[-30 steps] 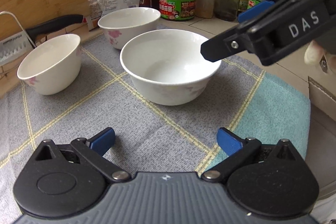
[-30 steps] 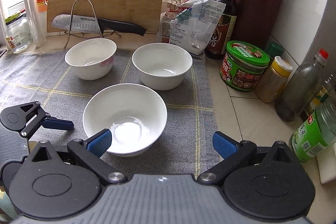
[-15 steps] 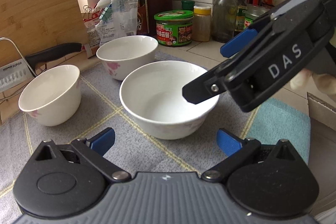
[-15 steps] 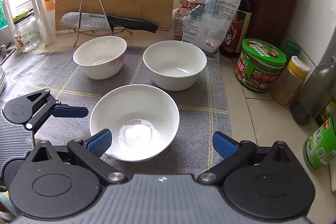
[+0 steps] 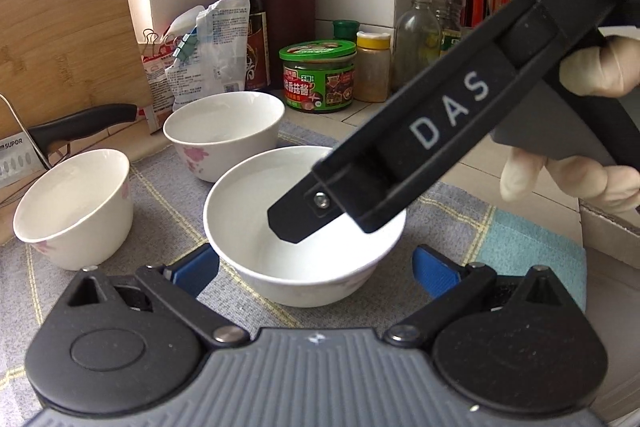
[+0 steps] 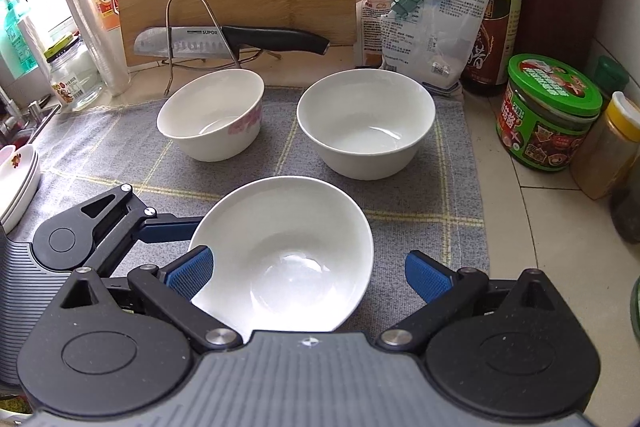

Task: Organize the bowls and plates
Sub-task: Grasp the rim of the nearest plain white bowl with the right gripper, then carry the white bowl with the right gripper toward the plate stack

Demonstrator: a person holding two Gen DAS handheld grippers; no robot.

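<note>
A: Left wrist view first. State of the left gripper (image 5: 316, 269)?
B: Wide open. Blue pads (image 5: 196, 267) on either side of the near bowl (image 5: 248, 203), both apart from it.

A: And the place of this near bowl?
B: On the grey checked cloth (image 5: 160, 195), toward its near edge, standing upright as far as visible.

A: The right gripper?
B: Right gripper (image 5: 298, 223) slanting down from the upper right, held by a gloved hand (image 5: 568, 179). One black fingertip over the inside of the near bowl. Second finger hidden behind the first, so from here impossible to tell open or closed.

A: Other bowls?
B: Two more, white, empty. Flowered bowl (image 5: 224, 131) toward the far edge of the cloth, just behind the near bowl. Third bowl (image 5: 76, 207) toward the left edge, near a knife (image 5: 80, 123). Past the far edge, a green-lidded jar (image 5: 318, 79).

A: Now the right wrist view.
B: Right gripper open: pads far apart, near bowl between them. Left pad just at the rim, right pad clearly apart from it. Left gripper at the left, one blue finger reaching to the left side of the near bowl; touching or not, cannot tell. Other two bowls side by side toward the far edge, not touching. A stack of plates (image 6: 18, 179) at the left edge of the cloth.
</note>
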